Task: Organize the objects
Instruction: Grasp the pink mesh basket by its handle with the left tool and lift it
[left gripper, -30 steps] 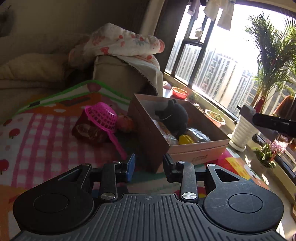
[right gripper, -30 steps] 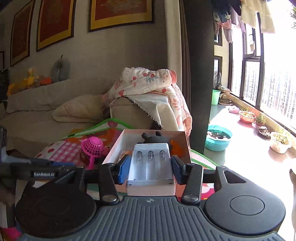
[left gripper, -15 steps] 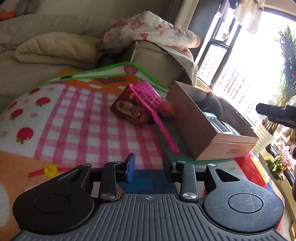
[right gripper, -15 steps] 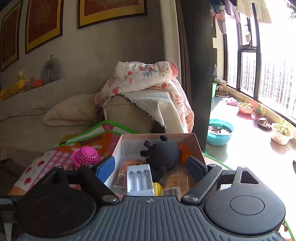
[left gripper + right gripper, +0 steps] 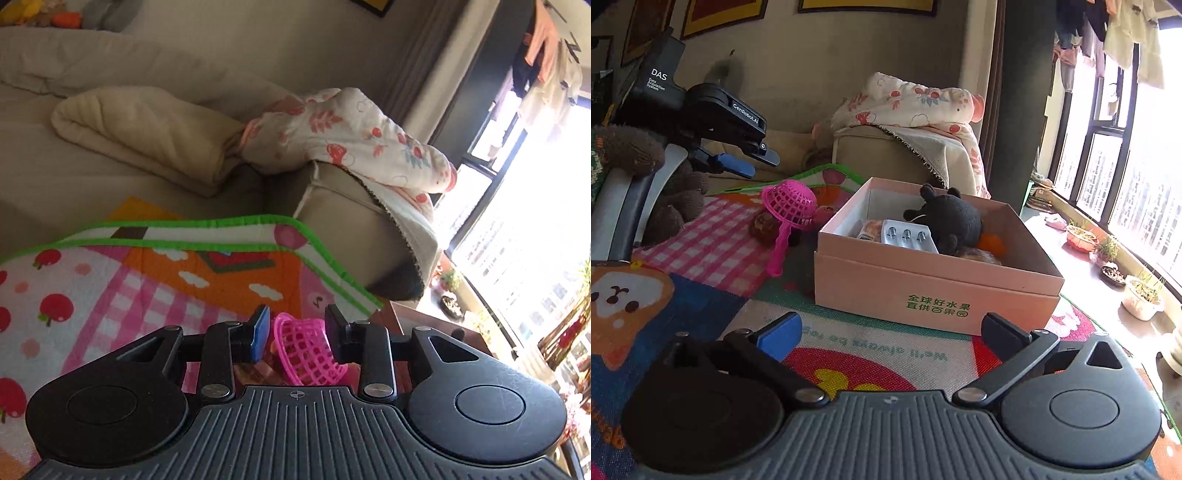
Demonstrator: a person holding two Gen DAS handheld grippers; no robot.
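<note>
Left gripper [image 5: 295, 334] sits parted just above the pink strainer [image 5: 308, 349], basket bowl framed between its fingers, nothing gripped. Judged step: take the strainer off the play mat [image 5: 122, 295] and carry it to the box [image 5: 934, 280]. Best to close on the basket rim squarely; mesh likely flexes, so grip gently. Long handle could snag the snack packet [image 5: 762, 223] underneath. Right gripper [image 5: 890, 332] is spread wide and empty, low over the mat in front of the box. Box already holds battery case [image 5: 908, 238] and black plush [image 5: 949, 218]
</note>
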